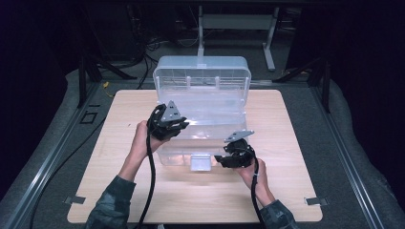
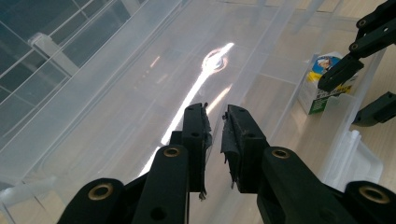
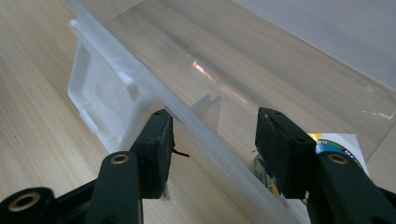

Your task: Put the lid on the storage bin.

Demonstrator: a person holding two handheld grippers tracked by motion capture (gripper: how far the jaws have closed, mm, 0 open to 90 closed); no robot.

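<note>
With the left gripper (image 2: 216,135) nearly shut and empty inside the clear plastic storage bin (image 1: 203,86), the small printed carton (image 2: 322,84) is best steadied by the right gripper (image 3: 212,144), its jaws apart astride the front wall.

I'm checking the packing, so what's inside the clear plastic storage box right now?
Inside the clear plastic storage box one small printed carton stands against the front wall near the right gripper. The rest of the floor looks bare. The carton's lower part is covered by the right gripper's fingers.
</note>
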